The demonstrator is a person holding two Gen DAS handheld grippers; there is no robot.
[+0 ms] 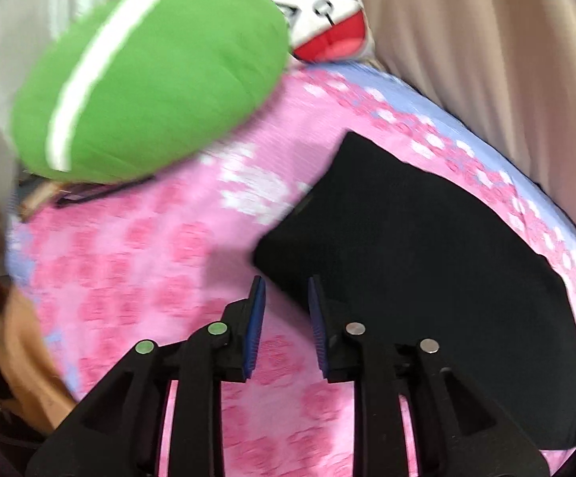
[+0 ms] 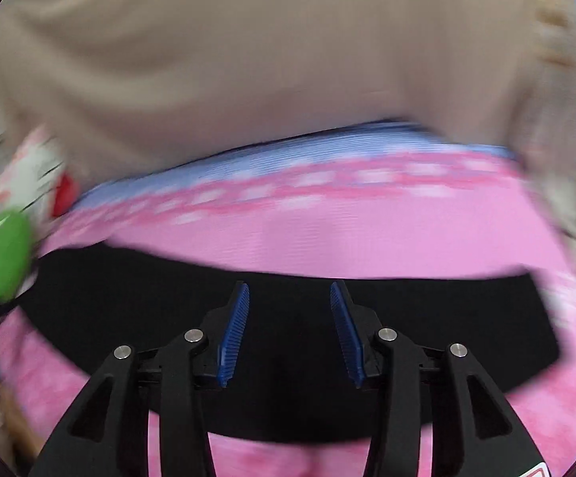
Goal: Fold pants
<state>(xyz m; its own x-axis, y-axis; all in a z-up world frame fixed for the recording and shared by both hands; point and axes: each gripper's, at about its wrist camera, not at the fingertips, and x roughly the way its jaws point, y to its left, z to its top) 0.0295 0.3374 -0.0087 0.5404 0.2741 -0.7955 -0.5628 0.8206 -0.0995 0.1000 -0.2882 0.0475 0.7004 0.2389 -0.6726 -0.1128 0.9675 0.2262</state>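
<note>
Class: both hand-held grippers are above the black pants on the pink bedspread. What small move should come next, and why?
Probably lower the right hand-held gripper onto the black pants to pinch an edge: its jaws stand apart with nothing between them, and the pants lie flat on the bedspread.

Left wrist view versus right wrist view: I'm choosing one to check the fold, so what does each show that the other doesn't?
Only the left wrist view shows the left gripper, open and empty. Only the right wrist view shows the right gripper, open over the black pants. Both share the pants, pink blanket, green cushion and beige curtain.
</note>
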